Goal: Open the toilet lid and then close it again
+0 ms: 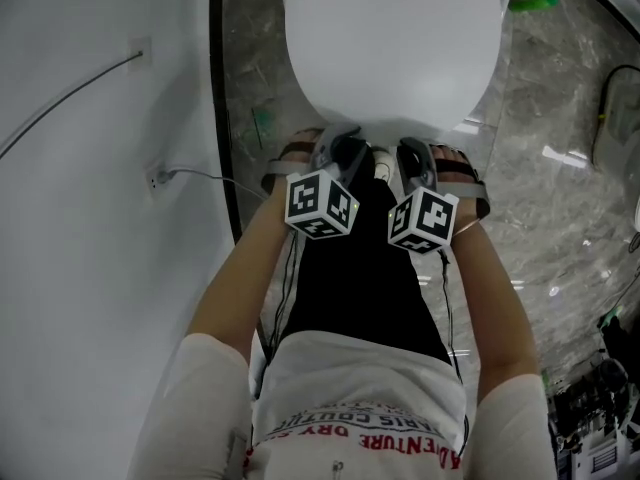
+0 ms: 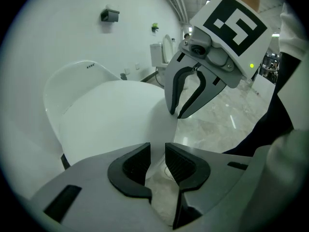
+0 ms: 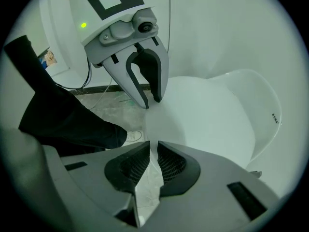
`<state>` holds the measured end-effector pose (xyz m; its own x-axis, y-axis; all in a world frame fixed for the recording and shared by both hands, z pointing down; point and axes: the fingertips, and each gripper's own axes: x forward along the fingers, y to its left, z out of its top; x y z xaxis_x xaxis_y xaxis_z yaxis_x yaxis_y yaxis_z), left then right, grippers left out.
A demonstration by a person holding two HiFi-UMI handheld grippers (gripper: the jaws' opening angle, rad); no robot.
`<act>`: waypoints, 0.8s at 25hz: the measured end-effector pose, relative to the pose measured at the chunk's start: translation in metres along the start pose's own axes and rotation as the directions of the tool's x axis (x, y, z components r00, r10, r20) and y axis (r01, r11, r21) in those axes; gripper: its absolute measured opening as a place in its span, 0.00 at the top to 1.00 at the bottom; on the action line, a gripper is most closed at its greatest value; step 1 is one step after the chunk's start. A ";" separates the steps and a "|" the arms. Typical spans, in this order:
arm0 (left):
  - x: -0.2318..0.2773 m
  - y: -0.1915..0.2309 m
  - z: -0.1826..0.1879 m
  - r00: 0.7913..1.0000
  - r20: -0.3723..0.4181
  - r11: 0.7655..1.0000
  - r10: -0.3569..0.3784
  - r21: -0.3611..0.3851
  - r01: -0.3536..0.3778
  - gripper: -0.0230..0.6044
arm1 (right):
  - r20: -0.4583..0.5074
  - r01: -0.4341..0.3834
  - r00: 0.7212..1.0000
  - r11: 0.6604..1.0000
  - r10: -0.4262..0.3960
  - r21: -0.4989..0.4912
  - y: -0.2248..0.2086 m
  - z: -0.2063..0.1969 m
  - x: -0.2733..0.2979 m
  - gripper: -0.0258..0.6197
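Note:
The white toilet lid (image 1: 395,38) lies down over the bowl at the top of the head view. Both grippers meet at its front rim, side by side. My left gripper (image 1: 350,150) points steeply down, and in the left gripper view its dark pads (image 2: 157,161) close narrowly on the lid's (image 2: 111,120) front edge. My right gripper (image 1: 410,152) sits just right of it, and its jaws (image 3: 154,156) pinch the same rim of the lid (image 3: 203,120). Each gripper also shows in the other's view, the right gripper (image 2: 176,113) and the left gripper (image 3: 150,103) with their tips at the rim.
A white curved wall (image 1: 90,218) with a socket and cable (image 1: 190,175) runs along the left. Grey marble floor (image 1: 560,118) lies to the right, with a green item (image 1: 533,4) and dark equipment (image 1: 600,408). My black-trousered legs (image 1: 360,278) stand just before the bowl. Another toilet (image 2: 166,47) stands far off.

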<state>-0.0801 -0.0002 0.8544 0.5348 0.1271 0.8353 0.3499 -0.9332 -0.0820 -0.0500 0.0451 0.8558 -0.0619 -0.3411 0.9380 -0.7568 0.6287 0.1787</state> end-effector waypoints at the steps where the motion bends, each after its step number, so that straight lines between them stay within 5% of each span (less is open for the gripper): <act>1: 0.004 0.000 -0.002 1.000 -0.008 1.000 0.001 -0.001 -0.001 0.80 | 0.001 -0.007 1.000 1.000 0.007 0.006 0.001 -0.001 0.004 0.91; 10: 0.017 0.001 -0.013 1.000 -0.017 1.000 0.023 0.020 -0.023 0.85 | 0.010 -0.041 0.999 0.998 0.041 0.056 0.005 -0.006 0.023 0.91; 20: -0.003 0.016 0.007 0.998 0.012 0.989 0.054 -0.138 -0.052 0.91 | 0.125 -0.134 0.986 0.963 0.107 0.232 -0.012 0.005 -0.009 0.91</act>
<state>-0.0708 -0.0134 0.8468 0.5625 0.0806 0.8228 0.2119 -0.9760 -0.0492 -0.0440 0.0373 0.8435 -0.2232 -0.3565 0.9072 -0.8718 0.4893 -0.0222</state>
